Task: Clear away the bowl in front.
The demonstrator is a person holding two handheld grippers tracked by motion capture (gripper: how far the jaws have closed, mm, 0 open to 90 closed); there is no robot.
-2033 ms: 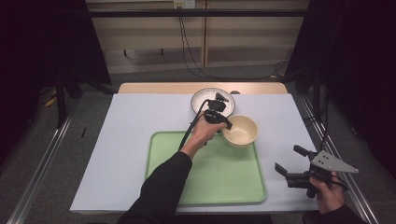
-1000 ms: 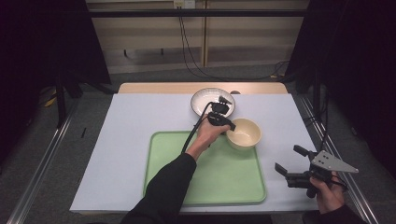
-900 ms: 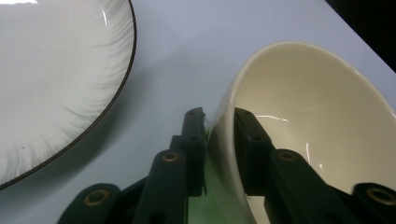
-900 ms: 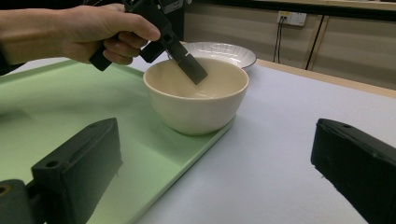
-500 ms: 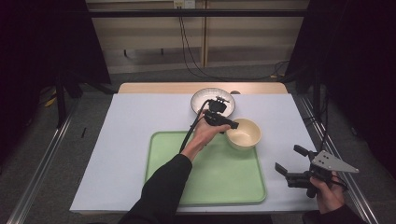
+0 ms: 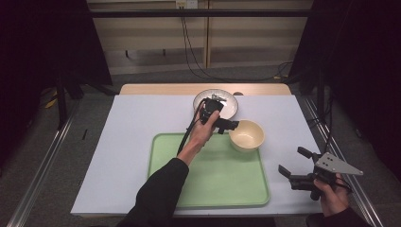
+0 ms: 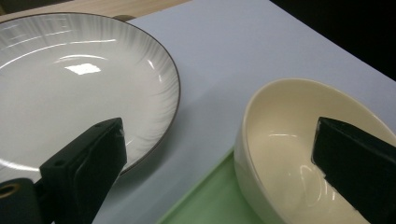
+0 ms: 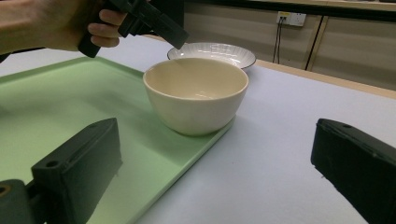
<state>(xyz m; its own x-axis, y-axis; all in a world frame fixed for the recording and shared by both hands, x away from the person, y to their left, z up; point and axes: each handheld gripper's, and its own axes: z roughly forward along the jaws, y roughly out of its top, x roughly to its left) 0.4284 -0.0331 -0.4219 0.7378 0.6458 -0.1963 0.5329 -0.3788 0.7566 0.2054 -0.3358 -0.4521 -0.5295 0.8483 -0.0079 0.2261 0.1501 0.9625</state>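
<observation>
A cream bowl [image 6: 246, 135] rests on the far right corner of the green tray [image 6: 213, 175], its rim reaching past the tray's edge. My left gripper [image 6: 231, 126] is open just left of the bowl. In the left gripper view, one jaw hangs over the white plate [image 7: 70, 84] and the other over the bowl [image 7: 289, 140], with nothing held. My right gripper [image 6: 292, 161] is open off the tray's right side. It faces the bowl [image 8: 196, 98] from a distance.
The ribbed white plate [image 6: 227, 101] lies on the pale table cover [image 6: 127, 142] just behind the bowl and the left hand. A cable [image 6: 187, 137] trails from the left gripper over the tray. The table's right edge runs close to the right hand.
The left hand and the bowl have shifted a little toward the tray's far right corner. The right gripper has stayed in place.
</observation>
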